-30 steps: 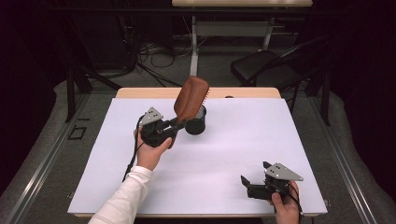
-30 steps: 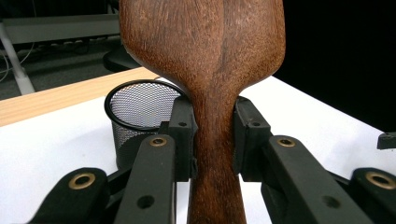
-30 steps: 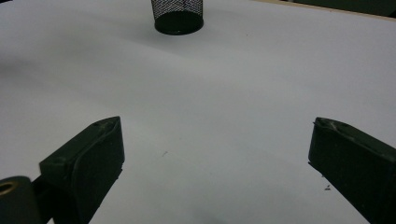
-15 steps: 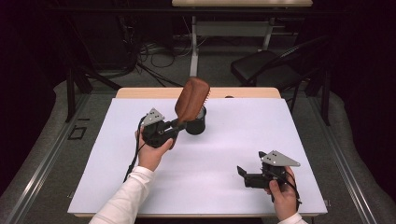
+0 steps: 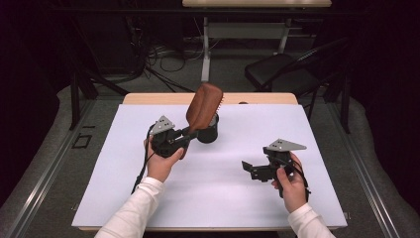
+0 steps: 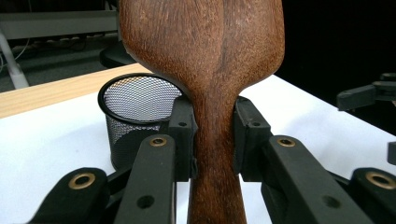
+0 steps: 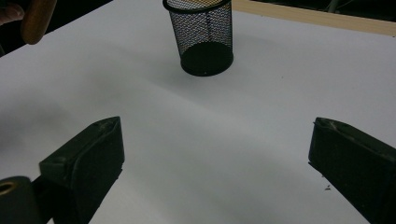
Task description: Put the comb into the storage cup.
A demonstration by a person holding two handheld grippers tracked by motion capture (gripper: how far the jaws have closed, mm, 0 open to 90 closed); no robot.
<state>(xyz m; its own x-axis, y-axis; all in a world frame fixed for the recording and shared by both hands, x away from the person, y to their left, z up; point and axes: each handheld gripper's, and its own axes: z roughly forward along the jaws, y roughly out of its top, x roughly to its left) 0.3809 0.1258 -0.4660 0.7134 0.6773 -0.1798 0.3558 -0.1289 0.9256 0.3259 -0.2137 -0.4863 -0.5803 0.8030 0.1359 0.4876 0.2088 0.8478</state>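
My left gripper (image 6: 212,140) is clenched on the neck of a wooden hairbrush (image 5: 203,106), low on the handle so the broad head stands up and tilts over the mesh cup (image 5: 208,133) beside it, probably to go in. My right gripper (image 5: 251,169) hangs with its jaws spread and empty, well apart above the white table (image 5: 223,198), facing the cup.

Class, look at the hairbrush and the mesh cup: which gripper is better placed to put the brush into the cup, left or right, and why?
Left. The left gripper is shut on the wooden hairbrush at its handle, right beside the mesh cup. The right gripper is open, holds nothing, and is farther off.
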